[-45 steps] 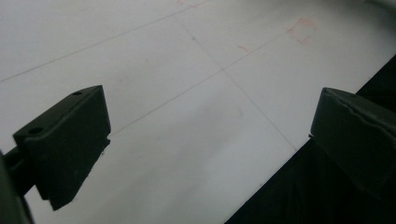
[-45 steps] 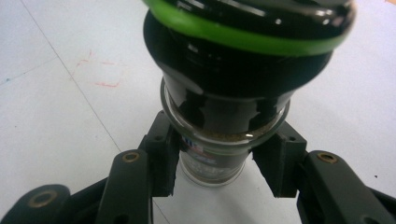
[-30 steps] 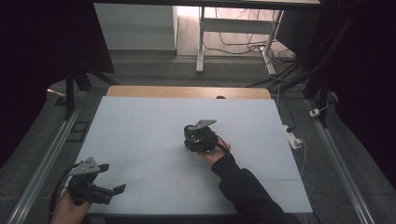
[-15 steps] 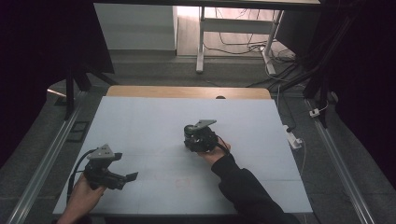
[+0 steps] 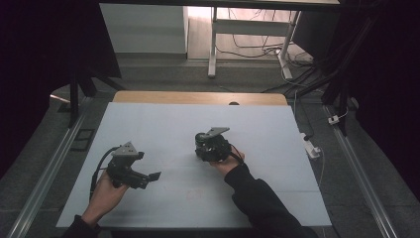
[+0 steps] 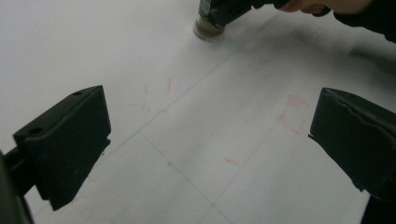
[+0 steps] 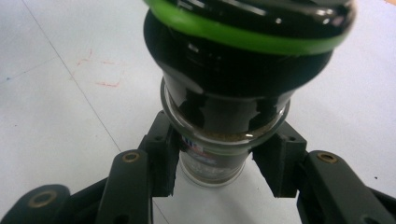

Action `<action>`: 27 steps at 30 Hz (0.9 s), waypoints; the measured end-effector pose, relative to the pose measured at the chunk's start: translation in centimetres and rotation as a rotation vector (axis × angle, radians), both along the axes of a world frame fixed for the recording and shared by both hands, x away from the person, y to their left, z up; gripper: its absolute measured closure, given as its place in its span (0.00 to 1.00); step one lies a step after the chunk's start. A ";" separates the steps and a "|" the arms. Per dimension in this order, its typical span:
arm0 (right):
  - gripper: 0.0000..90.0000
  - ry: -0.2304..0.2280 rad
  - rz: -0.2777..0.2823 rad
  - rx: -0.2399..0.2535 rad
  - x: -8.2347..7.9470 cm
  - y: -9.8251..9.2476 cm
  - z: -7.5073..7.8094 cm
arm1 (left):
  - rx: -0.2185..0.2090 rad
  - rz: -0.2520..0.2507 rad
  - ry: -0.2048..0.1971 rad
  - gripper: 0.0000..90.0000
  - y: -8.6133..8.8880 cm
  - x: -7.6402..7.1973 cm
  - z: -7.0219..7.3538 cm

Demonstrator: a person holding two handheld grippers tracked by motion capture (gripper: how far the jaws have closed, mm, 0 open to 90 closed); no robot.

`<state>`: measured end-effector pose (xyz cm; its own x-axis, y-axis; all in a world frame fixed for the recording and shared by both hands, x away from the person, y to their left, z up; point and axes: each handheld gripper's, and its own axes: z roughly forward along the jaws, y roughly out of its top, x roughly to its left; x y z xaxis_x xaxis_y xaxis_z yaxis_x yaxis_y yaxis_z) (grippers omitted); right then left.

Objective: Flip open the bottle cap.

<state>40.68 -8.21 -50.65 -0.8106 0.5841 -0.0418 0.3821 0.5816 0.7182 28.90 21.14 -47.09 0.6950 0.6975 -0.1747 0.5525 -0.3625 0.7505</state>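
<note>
A glass spice grinder with a black top and a green ring stands upright on the white table. My right gripper is shut on its glass body, a pad pressing each side. In the high view that gripper sits near the table's middle, covering the grinder. My left gripper hovers low at the front left, pointing right toward the grinder. Its jaws stand wide open with bare table between them.
Faint red marks and thin seam lines cross the white surface. A wooden strip borders the table's far edge. Metal rails run along both sides, and a white power strip lies off the right edge.
My left hand has carried its open gripper away from the front left corner, forward and to the right. The right gripper and the grinder have stayed put.
</note>
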 end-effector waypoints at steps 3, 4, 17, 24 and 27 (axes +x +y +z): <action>0.59 0.000 0.001 0.000 0.0 0.0 0.0 | 0.000 0.000 -0.002 0.00 -0.5 0.7 0.0; 0.59 0.000 0.001 0.000 0.0 0.0 0.0 | 0.008 0.000 -0.005 0.00 -0.7 0.9 0.0; 0.59 -0.001 0.002 0.000 0.0 0.0 0.0 | 0.024 -0.031 -0.033 0.00 -3.2 3.6 0.2; 0.59 0.000 0.003 0.001 0.0 0.0 0.0 | 0.007 -0.058 -0.046 0.00 -4.4 5.1 0.4; 0.59 0.000 0.004 0.001 0.0 0.0 0.0 | 0.013 -0.070 -0.054 0.00 -5.1 5.7 0.5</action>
<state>40.71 -8.23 -50.65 -0.8127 0.5812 -0.0419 0.3796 0.5825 0.7187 34.57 16.06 -46.62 0.7501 0.6490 -0.1268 0.4843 -0.4086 0.7736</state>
